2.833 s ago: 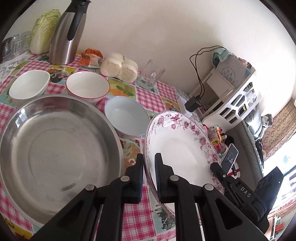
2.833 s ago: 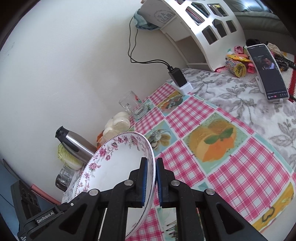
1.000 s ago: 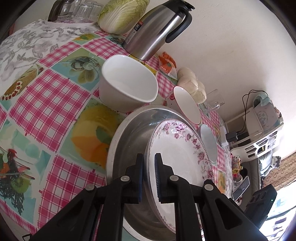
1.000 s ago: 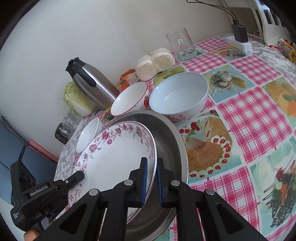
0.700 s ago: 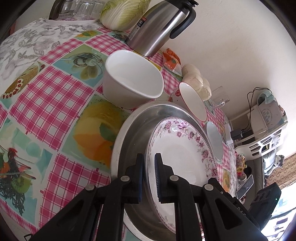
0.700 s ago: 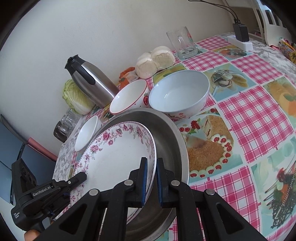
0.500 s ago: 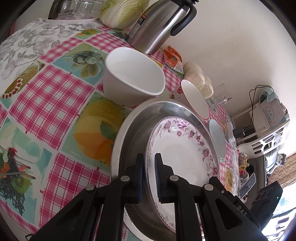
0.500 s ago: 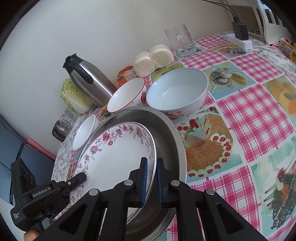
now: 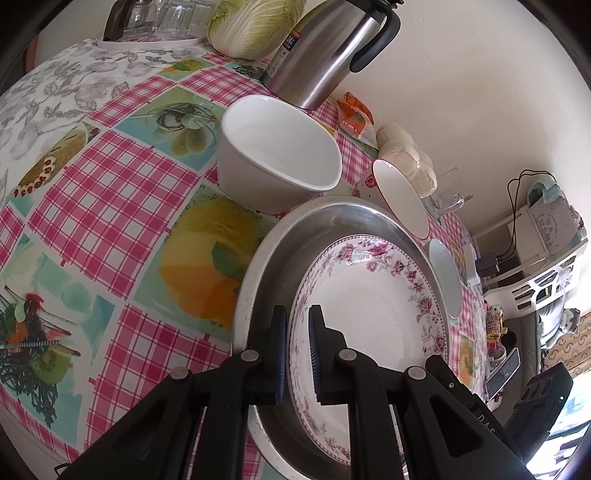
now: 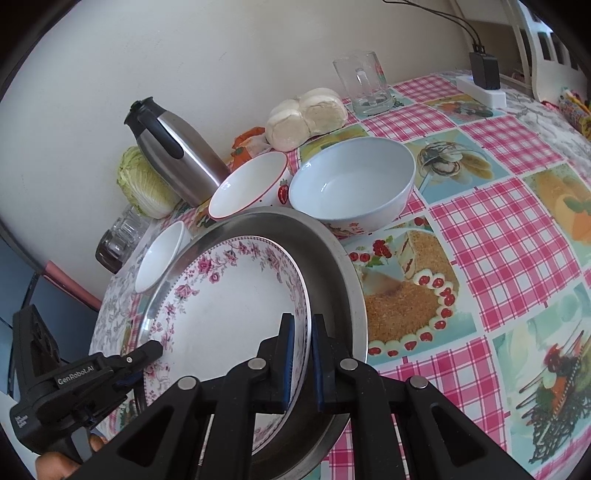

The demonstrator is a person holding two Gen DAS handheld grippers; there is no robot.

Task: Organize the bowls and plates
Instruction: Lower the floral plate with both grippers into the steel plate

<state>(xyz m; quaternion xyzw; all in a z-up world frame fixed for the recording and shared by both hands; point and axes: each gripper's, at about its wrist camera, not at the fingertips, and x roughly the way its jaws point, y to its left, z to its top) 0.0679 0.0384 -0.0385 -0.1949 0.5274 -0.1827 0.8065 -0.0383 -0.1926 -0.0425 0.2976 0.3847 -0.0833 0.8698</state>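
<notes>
We had the left gripper [image 9: 297,314] and right gripper [image 10: 303,321] both pinching the flowered plate's [image 10: 221,306] rim inside the steel pan [image 10: 332,258].

1. Far side of the metal pan [image 10: 351,280] blocked by three bowls: white bowl [image 9: 277,155], red-rimmed bowl [image 10: 247,188], pale blue bowl [image 10: 351,184].
2. Behind those, crowded along the wall: thermos [image 10: 173,151], cabbage [image 10: 144,184], buns [image 10: 306,114].
3. Open checked tablecloth [image 10: 498,236] right of the pan.

A steel thermos [image 9: 328,48] stands beside a cabbage [image 9: 255,26].
</notes>
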